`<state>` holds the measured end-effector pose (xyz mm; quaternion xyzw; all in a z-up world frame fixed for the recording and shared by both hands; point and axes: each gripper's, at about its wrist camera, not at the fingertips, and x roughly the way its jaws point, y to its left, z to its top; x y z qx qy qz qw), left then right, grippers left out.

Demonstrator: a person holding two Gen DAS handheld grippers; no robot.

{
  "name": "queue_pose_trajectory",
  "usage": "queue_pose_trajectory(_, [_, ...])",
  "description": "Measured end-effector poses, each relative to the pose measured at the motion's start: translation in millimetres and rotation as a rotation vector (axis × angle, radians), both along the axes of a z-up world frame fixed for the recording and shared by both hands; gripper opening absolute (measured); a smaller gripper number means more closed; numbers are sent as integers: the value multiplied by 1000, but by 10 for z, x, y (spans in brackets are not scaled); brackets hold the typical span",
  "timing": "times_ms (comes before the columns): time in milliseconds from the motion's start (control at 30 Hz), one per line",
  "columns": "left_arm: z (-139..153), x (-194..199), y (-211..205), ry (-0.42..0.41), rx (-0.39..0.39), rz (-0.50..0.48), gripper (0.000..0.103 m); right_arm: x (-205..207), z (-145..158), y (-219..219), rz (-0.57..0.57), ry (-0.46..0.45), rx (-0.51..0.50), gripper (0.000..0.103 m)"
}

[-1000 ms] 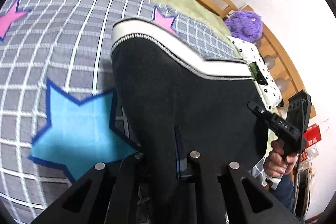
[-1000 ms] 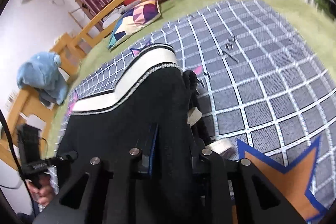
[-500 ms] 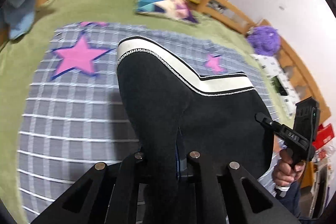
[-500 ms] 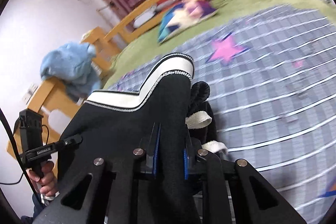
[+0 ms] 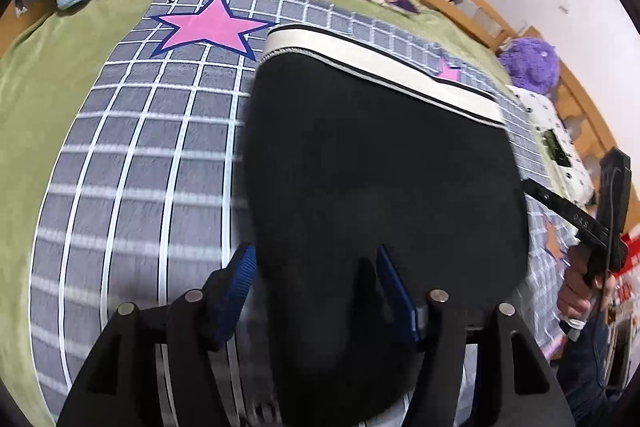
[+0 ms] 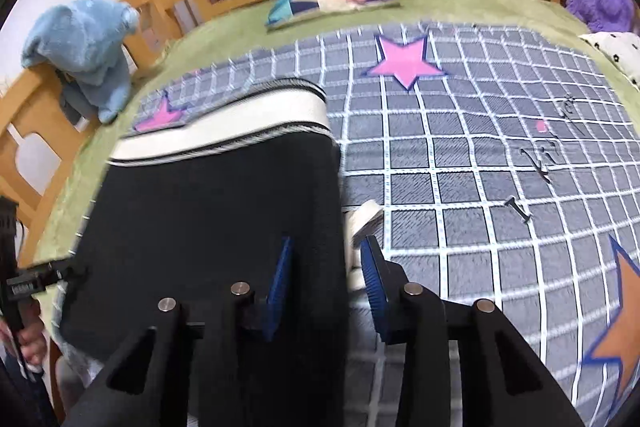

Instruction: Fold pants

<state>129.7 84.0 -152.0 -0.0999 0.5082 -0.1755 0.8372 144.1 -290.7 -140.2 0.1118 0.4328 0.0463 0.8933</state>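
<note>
Black pants [image 5: 380,187] now on the grid blanket [image 5: 140,167], left gripper [image 5: 316,287] and right gripper [image 6: 326,279] jaws newly apart, released.

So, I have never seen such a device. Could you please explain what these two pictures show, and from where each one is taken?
No robot here: a person holds a two-finger claw in each hand, each with a camera looking along its fingers. One picture is from the left claw, the other from the right claw. Black pants with a white waistband lie on a grey checked blanket with stars, on a green bed. Both claws are open around the cloth, gripping nothing.
</note>
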Motion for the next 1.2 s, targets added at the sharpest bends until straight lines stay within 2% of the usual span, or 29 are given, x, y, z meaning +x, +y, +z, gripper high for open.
queue_pose_trajectory(100, [57, -353, 40, -17, -26, -48, 64, -324, 55, 90, 39, -48, 15, 38])
queue_pose_trajectory(167, [51, -600, 20, -36, -11, -91, 67, -503, -55, 158, 52, -32, -2, 38])
queue_pose_trajectory(300, [-96, -826, -87, -47, 77, -103, 67, -662, -345, 100, -1, 27, 23, 42])
queue_pose_trajectory(400, [-270, -855, -199, -51, 167, -75, 65, -757, -485, 14, -31, 60, 124, 43])
queue_pose_trajectory(500, [-378, -826, -291, -82, 249, -70, 35, -867, -487, 10, -52, 65, 132, 43])
queue_pose_trajectory(533, [-393, -799, -289, -90, 250, -66, 23, -919, -467, 30, -51, 64, 124, 43])
queue_pose_trajectory(567, [-394, -737, -247, -90, 214, -41, 17, -946, -448, 35, -52, 60, 120, 43])
queue_pose_trajectory(600, [-386, -693, -204, -80, 180, -17, 16, -978, -429, 48, -52, 58, 117, 43])
queue_pose_trajectory(667, [-370, -620, -126, -68, 123, 17, 16, -1020, -409, 66, -56, 56, 111, 43])
queue_pose_trajectory(733, [-401, -608, -111, -48, 111, 16, 19, -1048, -394, 90, -62, 54, 108, 43])
queue_pose_trajectory(900, [-366, -868, -53, -64, 182, -54, 31, -1089, -249, 100, -70, -1, 95, 43])
queue_pose_trajectory(933, [-333, -925, -10, -72, 191, -52, 31, -1116, -184, 90, -75, -36, 92, 43])
queue_pose_trajectory(1033, [-155, -1024, 136, -101, 143, -21, 31, -1105, -46, 92, -60, -102, 96, 43])
queue_pose_trajectory(1133, [77, -914, 129, -143, 84, 14, 35, -1018, 1, 161, -32, -134, 88, 43])
queue_pose_trajectory(1200, [194, -751, -25, -172, 77, 4, 35, -976, -16, 254, -10, -159, 63, 43])
